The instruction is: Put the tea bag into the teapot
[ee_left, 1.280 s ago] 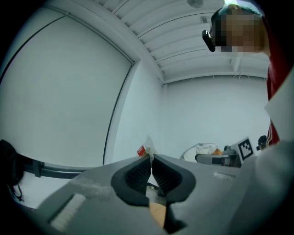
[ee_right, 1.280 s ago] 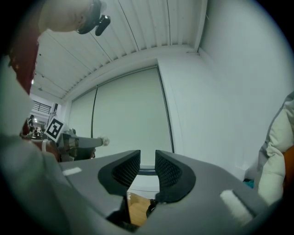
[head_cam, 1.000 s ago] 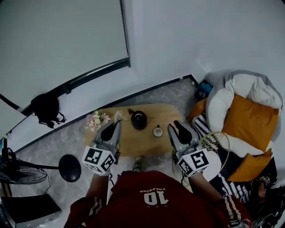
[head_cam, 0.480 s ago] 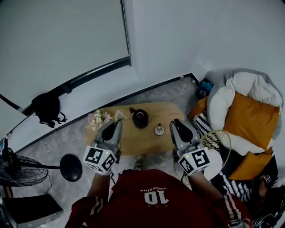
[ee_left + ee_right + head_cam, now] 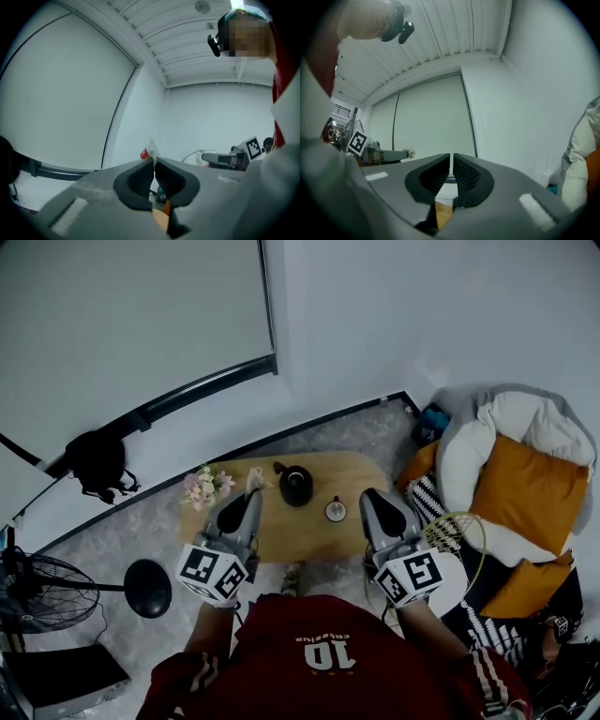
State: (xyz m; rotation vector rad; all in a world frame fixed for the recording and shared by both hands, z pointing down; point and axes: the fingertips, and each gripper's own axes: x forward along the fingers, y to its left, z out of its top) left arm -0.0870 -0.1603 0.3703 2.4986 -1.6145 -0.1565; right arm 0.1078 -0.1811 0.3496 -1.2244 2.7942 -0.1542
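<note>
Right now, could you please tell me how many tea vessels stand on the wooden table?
2: a black teapot near the far edge of the table, and a small cup right of it. Others may be hidden.

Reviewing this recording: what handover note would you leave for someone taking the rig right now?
Left gripper: shut on the white paper tea bag with a red tag, held left of the pot in the head view.
Right gripper: jaws have just been closing and are nearly together, with nothing between them.
Black round teapot: on the oval wooden table; whether its lid is on cannot be told.
Done: tea bag in grip.
Left: carry it over the teapot and drop it in.
</note>
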